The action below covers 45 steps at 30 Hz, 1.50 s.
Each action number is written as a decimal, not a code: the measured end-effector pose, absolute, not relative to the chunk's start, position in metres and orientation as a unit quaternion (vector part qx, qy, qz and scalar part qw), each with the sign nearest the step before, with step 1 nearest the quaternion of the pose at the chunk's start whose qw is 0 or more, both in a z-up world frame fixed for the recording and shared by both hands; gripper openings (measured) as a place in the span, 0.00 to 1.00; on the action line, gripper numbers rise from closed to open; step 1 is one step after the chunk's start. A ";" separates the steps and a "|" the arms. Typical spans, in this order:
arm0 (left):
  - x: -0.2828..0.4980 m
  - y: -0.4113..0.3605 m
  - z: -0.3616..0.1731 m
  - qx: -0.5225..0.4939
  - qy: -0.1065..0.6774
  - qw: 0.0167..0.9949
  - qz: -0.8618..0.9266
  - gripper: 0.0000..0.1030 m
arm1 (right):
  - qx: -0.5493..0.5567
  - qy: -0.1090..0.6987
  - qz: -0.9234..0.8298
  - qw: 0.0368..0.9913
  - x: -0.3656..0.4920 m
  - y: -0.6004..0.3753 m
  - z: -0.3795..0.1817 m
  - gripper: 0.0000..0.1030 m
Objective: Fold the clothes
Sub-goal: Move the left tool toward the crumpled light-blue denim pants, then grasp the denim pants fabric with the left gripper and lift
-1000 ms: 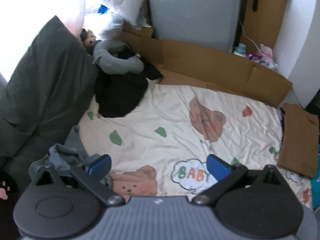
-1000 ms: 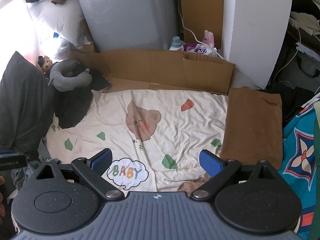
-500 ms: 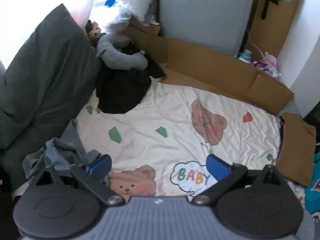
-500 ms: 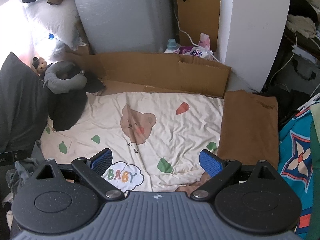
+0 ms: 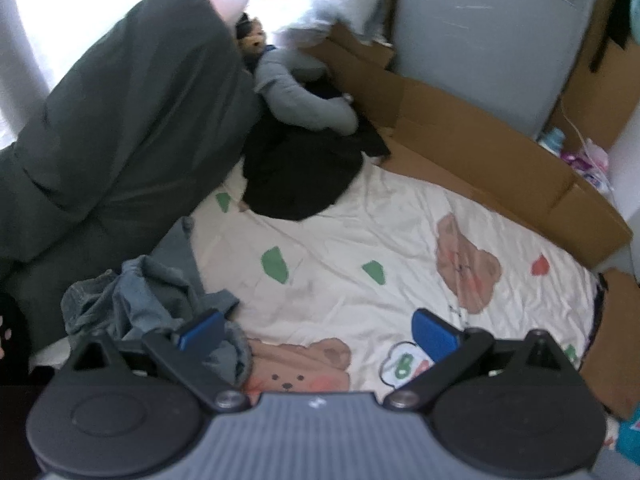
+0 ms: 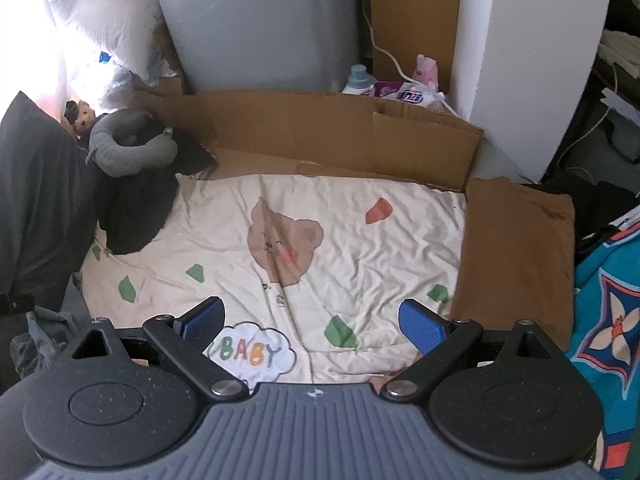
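Both views look down over a cream printed sheet [image 6: 360,232] with bears and a "BABY" cloud, spread flat as the folding surface. The left gripper [image 5: 316,330] has its blue fingers [image 5: 202,328] spread wide and grasping nothing. The left-hand finger stands over the edge of a crumpled grey-blue denim garment [image 5: 140,296], which lies heaped at the sheet's near left corner, against a dark grey cushion [image 5: 120,128]. Whether the finger touches the cloth cannot be told.

The right gripper [image 6: 312,318] is likewise released and empty, and hovers above the middle of the sheet near the "BABY" cloud. A folded brown garment [image 6: 516,256] lies flat along the sheet's right edge, seemingly already done. A black garment [image 5: 300,176] lies at the far left corner beside a grey neck pillow [image 6: 132,144].

The step in hand appears to be fetching the next garment. The next move calls for the left gripper to lower onto the denim heap, pinch an edge or waistband, and draw it onto the open sheet. The right gripper would then take a second hold to spread it flat.
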<state>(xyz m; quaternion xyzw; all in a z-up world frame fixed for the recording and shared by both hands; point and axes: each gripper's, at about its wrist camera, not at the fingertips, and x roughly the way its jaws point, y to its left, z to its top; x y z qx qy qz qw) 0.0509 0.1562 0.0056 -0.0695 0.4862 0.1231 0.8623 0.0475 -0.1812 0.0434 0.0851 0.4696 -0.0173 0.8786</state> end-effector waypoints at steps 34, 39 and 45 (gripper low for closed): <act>0.017 0.331 -0.109 -0.168 0.522 0.801 0.241 0.94 | 0.091 0.491 0.155 0.852 0.139 -0.066 -0.032 0.94; 0.003 0.347 -0.130 -0.174 0.517 0.801 0.247 0.87 | 0.076 0.491 0.179 0.849 0.141 -0.050 -0.046 0.94; -0.001 0.361 -0.157 -0.198 0.517 0.791 0.258 0.86 | 0.058 0.489 0.209 0.845 0.132 -0.036 -0.060 0.93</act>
